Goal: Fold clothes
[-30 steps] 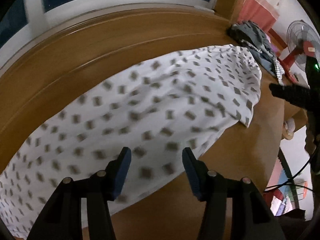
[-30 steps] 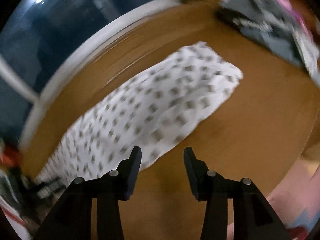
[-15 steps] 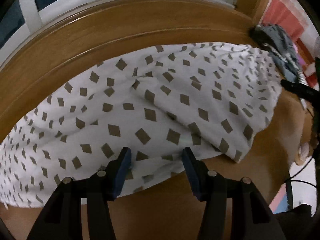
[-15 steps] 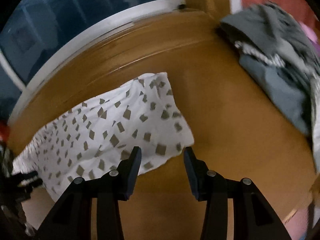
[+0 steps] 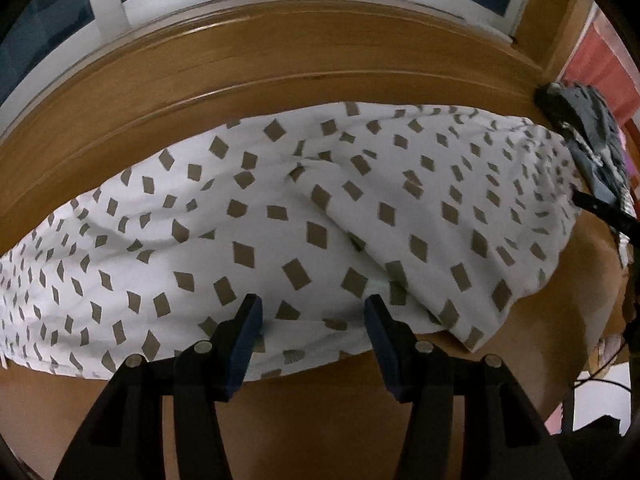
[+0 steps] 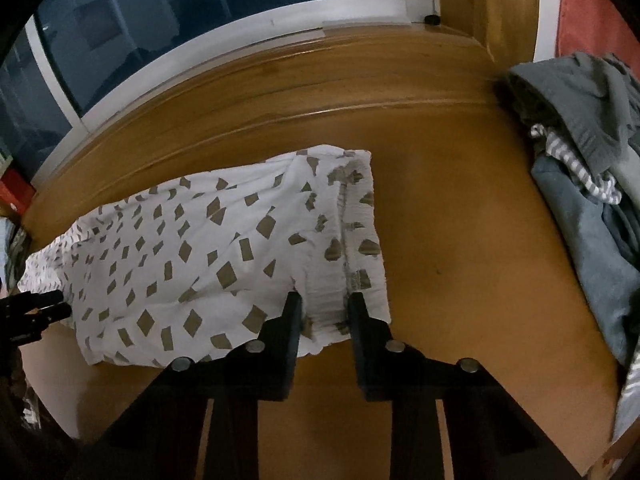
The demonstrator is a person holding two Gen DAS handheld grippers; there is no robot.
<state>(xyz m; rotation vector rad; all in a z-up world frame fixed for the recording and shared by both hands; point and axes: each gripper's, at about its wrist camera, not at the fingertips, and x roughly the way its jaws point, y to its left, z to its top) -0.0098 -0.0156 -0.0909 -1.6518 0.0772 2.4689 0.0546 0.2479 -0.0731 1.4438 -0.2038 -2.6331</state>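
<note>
A white garment with brown diamonds [image 5: 320,216] lies spread lengthwise on the wooden table [image 5: 320,412]. My left gripper [image 5: 313,316] is open just over the garment's near edge, with fabric showing between its fingers. In the right wrist view the same garment [image 6: 192,248] ends in a gathered elastic waistband [image 6: 356,232]. My right gripper [image 6: 326,312] stands over the waistband's near corner, its jaws narrowed but still apart, with fabric between them. The left gripper's dark tips [image 6: 44,306] show at the garment's far left end.
A pile of grey, blue and striped clothes [image 6: 592,184] sits at the table's right side, also seen as a dark heap [image 5: 588,128]. A raised wooden ledge [image 6: 320,80] and a window frame [image 6: 240,36] run behind the table. Bare wood [image 6: 460,240] lies between garment and pile.
Both grippers have moved in and down onto the garment's near edge. The right gripper's jaws have narrowed over the waistband corner; the left jaws stay wide.
</note>
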